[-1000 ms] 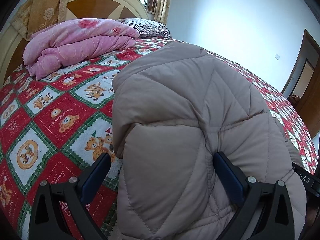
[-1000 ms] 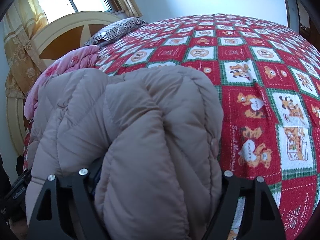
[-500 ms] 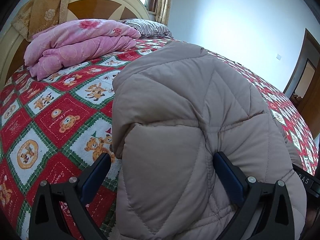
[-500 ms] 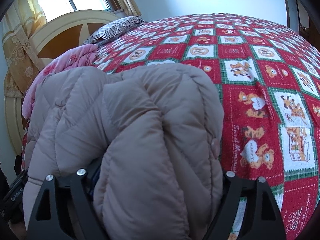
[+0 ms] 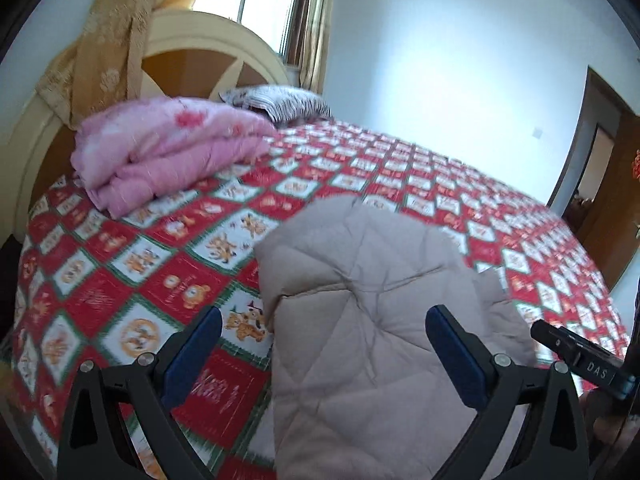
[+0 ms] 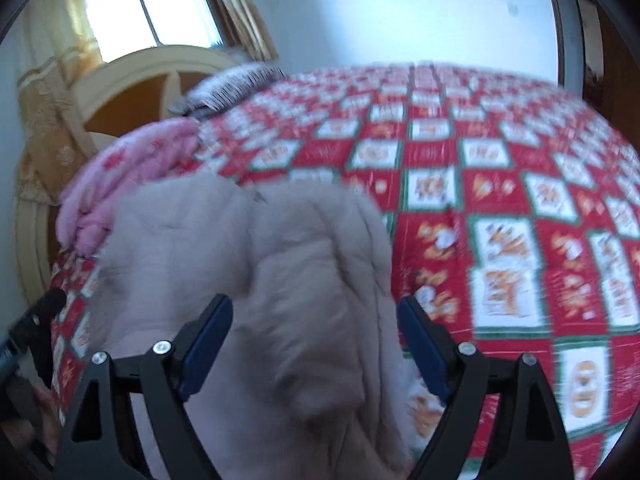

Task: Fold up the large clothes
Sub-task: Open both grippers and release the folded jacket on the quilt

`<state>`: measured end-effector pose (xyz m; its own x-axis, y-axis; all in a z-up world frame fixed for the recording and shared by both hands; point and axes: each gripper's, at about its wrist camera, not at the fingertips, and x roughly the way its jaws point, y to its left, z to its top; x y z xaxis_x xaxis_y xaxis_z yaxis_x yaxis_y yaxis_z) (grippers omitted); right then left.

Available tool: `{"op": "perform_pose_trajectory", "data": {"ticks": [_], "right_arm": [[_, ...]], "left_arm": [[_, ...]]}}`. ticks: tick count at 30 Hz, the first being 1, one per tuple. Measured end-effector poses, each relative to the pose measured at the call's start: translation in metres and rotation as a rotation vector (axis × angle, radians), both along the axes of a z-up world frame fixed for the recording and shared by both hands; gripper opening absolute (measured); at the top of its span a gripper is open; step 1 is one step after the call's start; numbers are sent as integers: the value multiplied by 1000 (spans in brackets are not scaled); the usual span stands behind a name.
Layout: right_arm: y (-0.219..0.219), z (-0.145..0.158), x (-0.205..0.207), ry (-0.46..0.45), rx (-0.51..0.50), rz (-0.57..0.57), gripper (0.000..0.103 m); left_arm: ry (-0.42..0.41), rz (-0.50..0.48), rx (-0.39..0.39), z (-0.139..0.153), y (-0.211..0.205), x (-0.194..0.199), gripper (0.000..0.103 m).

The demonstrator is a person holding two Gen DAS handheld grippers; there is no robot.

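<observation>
1. Beige quilted jacket [image 5: 372,320] lies folded in a puffy bundle at the near edge of the bed [image 5: 132,292], on a red-and-white checked cover printed with bears.
2. Left of the jacket, toward the headboard [image 5: 224,52], sits a folded pink quilt [image 5: 168,152]; a striped pillow [image 5: 280,102] lies just behind it; a yellow curtain [image 5: 108,40] hangs over the headboard's left side.
3. Left gripper [image 5: 324,344]: jaws spread wide; the left blue pad [image 5: 194,354] stands over bare cover, apart from the jacket; the right pad [image 5: 452,356] hangs above the jacket's top; neither pad presses the cloth; nothing is held.
4. Right gripper [image 6: 316,344]: jaws have just been opening and now stand wide; the jacket [image 6: 256,288] bulges up between the pads; whether the left pad [image 6: 206,340] still brushes the cloth cannot be told through the blur; the right pad [image 6: 422,346] is just clear of the jacket's edge; no grip on the cloth is visible.
5. Right of the jacket the cover [image 6: 520,220] runs bare toward the far side of the bed; a brown door frame [image 5: 588,152] stands against the white wall beyond.
6. Both views are blurred.
</observation>
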<state>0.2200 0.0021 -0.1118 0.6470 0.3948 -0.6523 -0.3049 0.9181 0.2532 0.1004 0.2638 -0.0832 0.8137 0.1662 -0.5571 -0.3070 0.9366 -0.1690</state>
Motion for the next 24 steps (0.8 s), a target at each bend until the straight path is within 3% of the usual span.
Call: {"op": "perform_pose_trajectory", "data": {"ticks": [9,24], "right_arm": [[-5,57,-78,-137,21,68,92],[4,71,-104,-185,5,105,92]], "left_arm": [[-98,-27,65,40,-23,-64,102],[-123,-24,70,49,-20,-84,102]]}}
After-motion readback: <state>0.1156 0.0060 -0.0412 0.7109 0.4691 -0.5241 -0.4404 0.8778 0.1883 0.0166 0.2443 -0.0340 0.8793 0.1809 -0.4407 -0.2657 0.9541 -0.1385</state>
